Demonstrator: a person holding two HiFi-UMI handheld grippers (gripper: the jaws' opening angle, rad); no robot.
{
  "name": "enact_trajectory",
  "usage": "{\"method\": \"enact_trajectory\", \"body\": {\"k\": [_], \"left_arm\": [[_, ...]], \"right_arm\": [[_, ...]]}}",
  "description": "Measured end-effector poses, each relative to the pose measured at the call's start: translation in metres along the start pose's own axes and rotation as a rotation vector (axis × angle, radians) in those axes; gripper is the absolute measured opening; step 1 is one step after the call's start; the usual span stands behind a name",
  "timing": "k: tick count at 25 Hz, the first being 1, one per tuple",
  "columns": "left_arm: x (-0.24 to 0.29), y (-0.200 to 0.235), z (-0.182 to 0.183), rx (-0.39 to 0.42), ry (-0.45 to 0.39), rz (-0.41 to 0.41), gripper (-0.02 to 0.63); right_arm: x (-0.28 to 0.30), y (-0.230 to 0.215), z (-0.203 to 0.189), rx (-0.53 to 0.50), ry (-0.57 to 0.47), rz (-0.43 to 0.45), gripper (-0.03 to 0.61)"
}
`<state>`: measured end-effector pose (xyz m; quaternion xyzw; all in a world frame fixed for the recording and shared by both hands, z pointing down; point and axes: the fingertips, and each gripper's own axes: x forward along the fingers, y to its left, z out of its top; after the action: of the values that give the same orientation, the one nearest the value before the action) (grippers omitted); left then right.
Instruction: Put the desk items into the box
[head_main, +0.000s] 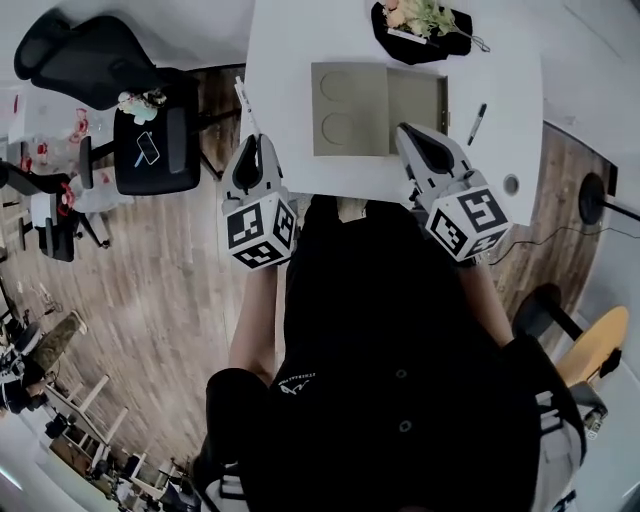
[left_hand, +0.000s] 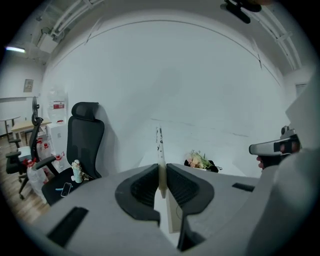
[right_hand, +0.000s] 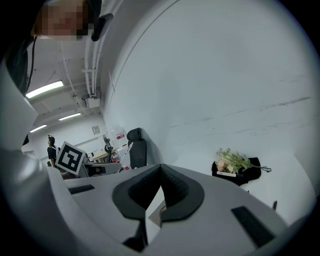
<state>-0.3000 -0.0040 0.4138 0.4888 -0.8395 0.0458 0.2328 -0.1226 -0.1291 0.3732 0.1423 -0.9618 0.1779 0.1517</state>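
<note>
The left gripper (head_main: 252, 143) was found held above the table's (head_main: 290, 60) near edge, its jaws clamped on a thin white pen (left_hand: 160, 145) that stood upright and pointed away from the person. The right gripper (head_main: 406, 131) was found just over the box's (head_main: 415, 100) near right corner, its jaws pressed together. The box was seen lying flat at mid-table, with a black pen (head_main: 477, 123) just to its right and flowers (head_main: 420, 18) beyond it.
</note>
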Motion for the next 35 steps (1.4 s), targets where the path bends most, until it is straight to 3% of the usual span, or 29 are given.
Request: {"method": "enact_trajectory", "body": {"k": [12,17,24,35], "left_arm": [[-0.044,-0.023,0.018,-0.019,-0.091,0.017,0.058],[-0.051,-0.04,0.025,0.017,-0.121,-0.003,0.058],[-0.044,-0.056,0.028,0.032,-0.121,-0.054,0.058],[-0.009,-0.096,0.033,0.094,-0.098,-0.211,0.058]], "right_arm": [[-0.004,0.001,0.011,-0.036,-0.018,0.07,-0.002],[-0.01,-0.004,0.009,-0.034,-0.024,0.066,-0.002],[-0.021,-0.012,0.013,-0.024,-0.044,0.028,-0.002],[-0.048,-0.045,0.014,0.016,-0.083,-0.121,-0.002]]}}
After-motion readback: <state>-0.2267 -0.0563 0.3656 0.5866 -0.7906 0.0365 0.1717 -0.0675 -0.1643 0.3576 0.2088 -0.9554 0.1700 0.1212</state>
